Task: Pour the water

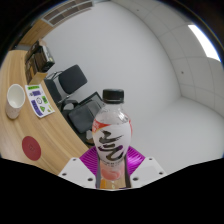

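A clear plastic bottle (112, 135) with a black cap and a white label with black brush marks stands upright between my fingers, lifted well above the wooden table (20, 85). My gripper (111, 168) is shut on the bottle's lower part; the purple pads (134, 160) press on both its sides. A white cup (16, 96) sits on the table far to the left, beyond and below the bottle.
A small card or box with green print (39, 100) lies next to the cup. A dark red round coaster (32, 149) lies nearer. A black office chair (73, 85) stands behind the table. A grey wall fills the background.
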Motion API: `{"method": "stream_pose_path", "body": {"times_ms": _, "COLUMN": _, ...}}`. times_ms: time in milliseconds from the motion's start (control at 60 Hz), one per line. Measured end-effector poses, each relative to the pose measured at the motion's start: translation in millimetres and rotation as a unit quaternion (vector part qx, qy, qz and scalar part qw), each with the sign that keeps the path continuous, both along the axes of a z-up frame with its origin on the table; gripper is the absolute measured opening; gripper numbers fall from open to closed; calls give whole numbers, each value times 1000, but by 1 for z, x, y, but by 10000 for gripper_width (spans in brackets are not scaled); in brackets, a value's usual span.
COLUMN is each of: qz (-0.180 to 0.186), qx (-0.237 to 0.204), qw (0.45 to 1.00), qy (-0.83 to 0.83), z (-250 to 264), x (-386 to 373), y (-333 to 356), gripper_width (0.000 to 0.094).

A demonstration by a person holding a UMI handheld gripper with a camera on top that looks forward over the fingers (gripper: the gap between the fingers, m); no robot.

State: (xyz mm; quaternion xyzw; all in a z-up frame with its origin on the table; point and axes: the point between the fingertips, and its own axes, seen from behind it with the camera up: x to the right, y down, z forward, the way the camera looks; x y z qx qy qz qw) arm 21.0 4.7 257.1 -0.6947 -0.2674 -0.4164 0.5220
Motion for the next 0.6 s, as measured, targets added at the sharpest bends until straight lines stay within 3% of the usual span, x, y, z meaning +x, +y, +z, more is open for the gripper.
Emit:
{"method": "stream_pose_path", "body": {"times_ms": 200, "qz": 41, "qx": -53, "qw": 972, "qy": -224, "z": -12, "x": -97, "y": 26, "gripper_width": 332}}
{"method": "stream_pose_path", "body": {"times_ms": 400, "qz": 90, "qx": -116, "qw": 882, "qy": -448, "z": -59, "x": -149, "y": 40, "gripper_width": 332}}
{"method": "stream_pose_path", "body": {"times_ms": 500, "qz": 97, "qx": -127, "qw": 838, "qy": -521, "z": -71, "x": -155, "y": 46, "gripper_width": 331}}
{"method": "stream_pose_path", "body": {"times_ms": 600, "qz": 96, "qx": -146, "qw": 835, "qy": -521, "z": -81, "x": -152, "y": 47, "gripper_width": 331}}
